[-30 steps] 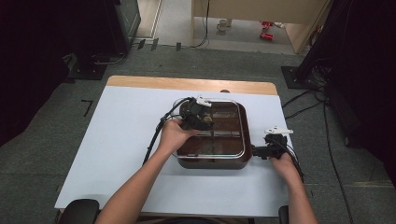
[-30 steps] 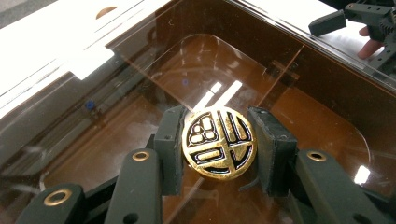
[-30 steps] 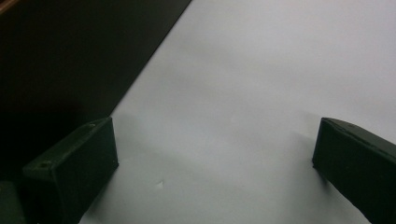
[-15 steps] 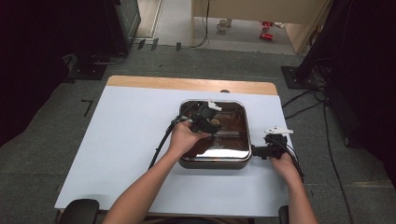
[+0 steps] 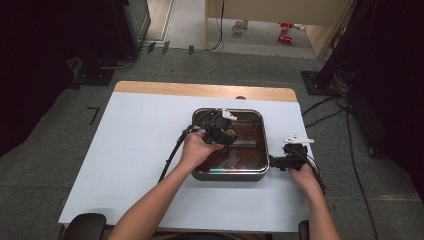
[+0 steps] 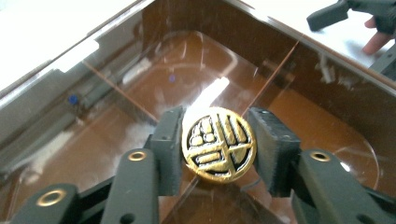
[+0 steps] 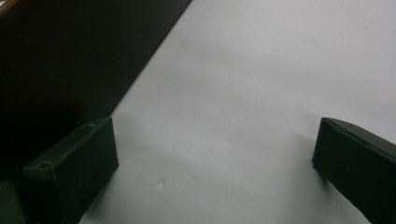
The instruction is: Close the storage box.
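the landmark here is the square tray (image 5: 260,167), a shallow metal-rimmed dish with a brown glossy bottom and thin clear dividers, sitting on the white table (image 5: 125,165).

starting at the tray's left side, the person's left hand (image 5: 196,149) reaches in over the left rim, and the left gripper (image 6: 218,147) hangs above the tray's interior. its jaws are closed on a round gold and black medallion (image 6: 218,143), pinched by its edges with the embossed face toward the camera. the medallion is held clear of the tray bottom, over one of the clear dividers.

the hold is the weak point. the pads meet only the thin curved rim of the disc, so a small tilt or a loosening squeeze could let it rotate or pop out, and it would likely fall onto the hard glossy bottom and skid into a compartment not meant for it. lowering it here could also knock the divider.

just outside the tray's right rim, the right gripper (image 5: 280,162) rests low over the table with its jaws spread wide and nothing between them. it sits close to the tray wall, so a nudge there could shift the tray under the left gripper.
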A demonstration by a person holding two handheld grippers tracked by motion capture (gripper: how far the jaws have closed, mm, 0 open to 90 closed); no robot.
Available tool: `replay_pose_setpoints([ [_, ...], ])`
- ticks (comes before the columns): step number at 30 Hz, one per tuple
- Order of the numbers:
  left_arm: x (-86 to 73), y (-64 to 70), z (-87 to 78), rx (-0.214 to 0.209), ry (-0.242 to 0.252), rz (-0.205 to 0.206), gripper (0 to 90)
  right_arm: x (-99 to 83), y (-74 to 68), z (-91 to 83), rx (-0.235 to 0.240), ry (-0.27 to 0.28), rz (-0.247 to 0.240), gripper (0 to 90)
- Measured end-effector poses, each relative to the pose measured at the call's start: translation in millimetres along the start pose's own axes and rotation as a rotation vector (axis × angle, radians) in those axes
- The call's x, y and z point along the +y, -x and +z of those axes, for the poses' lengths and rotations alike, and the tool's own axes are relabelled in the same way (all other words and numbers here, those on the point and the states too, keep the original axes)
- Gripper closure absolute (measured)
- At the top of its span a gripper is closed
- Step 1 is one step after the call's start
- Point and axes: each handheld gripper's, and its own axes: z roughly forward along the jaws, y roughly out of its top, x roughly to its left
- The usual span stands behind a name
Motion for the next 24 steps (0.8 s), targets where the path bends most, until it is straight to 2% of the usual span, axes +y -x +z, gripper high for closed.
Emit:
replay_pose_setpoints([
  [3,1.5,-2.5,-6.0,-0.01,0.026,0.0,50.2,0.0,0.0,0.0,0.0,0.0,0.0,0.0],
  [7,0.1,-8.1,-12.6,-0.034,0.014,0.003,45.5,0.0,0.0,0.0,0.0,0.0,0.0,0.0],
  [14,-5.8,-12.6,-23.8,-0.03,0.01,0.006,40.0,0.0,0.0,0.0,0.0,0.0,0.0,0.0],
  [17,-11.5,-16.3,-30.3,-0.053,0.032,-0.011,37.2,0.0,0.0,0.0,0.0,0.0,0.0,0.0],
  [23,-21.4,-21.7,-42.2,-0.079,0.046,-0.005,31.4,0.0,0.0,-0.1,0.0,-0.001,-0.001,0.0],
  [24,-26.3,-25.4,-47.8,-0.093,0.075,-0.023,31.4,0.0,0.0,-0.1,0.0,-0.001,-0.001,0.0],
])
